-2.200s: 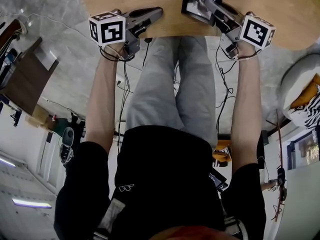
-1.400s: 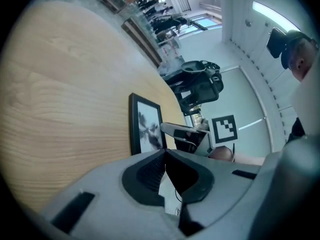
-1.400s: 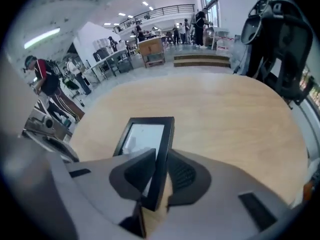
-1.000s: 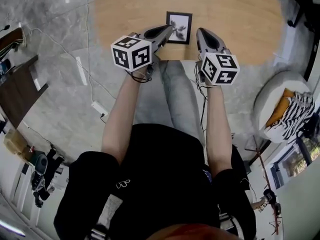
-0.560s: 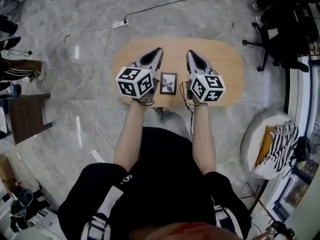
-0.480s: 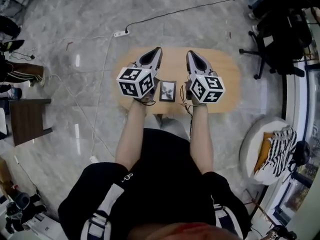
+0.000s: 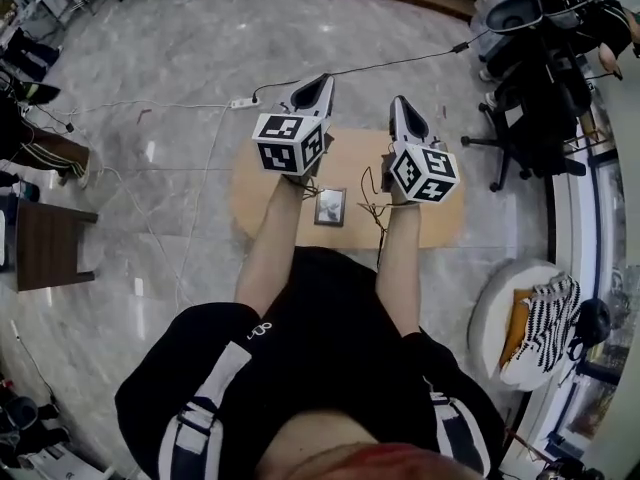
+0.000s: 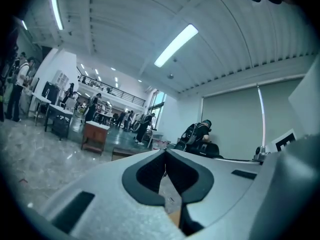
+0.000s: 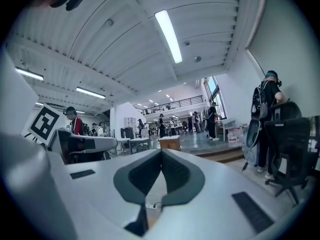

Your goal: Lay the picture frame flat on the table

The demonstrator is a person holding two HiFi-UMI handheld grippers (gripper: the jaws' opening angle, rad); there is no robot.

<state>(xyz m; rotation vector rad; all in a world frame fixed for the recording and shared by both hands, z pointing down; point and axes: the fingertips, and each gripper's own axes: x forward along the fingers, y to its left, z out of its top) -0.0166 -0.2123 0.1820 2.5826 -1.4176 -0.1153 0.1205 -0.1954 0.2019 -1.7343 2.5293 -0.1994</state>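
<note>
frame (image 7: 329,207) flat on table (image 7: 258,194), chair (image 7: 528,103) near

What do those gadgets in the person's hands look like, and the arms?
The left gripper and right gripper are grey tapered shells with dark inner pads. Each carries a white cube with black square markers. Thin dark cables hang at the wrists. Black short sleeves, white stripes.

The picture frame (image 7: 330,207) is black around a pale grey print, and the table (image 7: 440,218) is light tan wood. The left claw (image 7: 323,80) and right claw (image 7: 398,102) are grey, each with a white cube bearing black square markers. The floor (image 7: 180,68) is grey veined marble.
</note>
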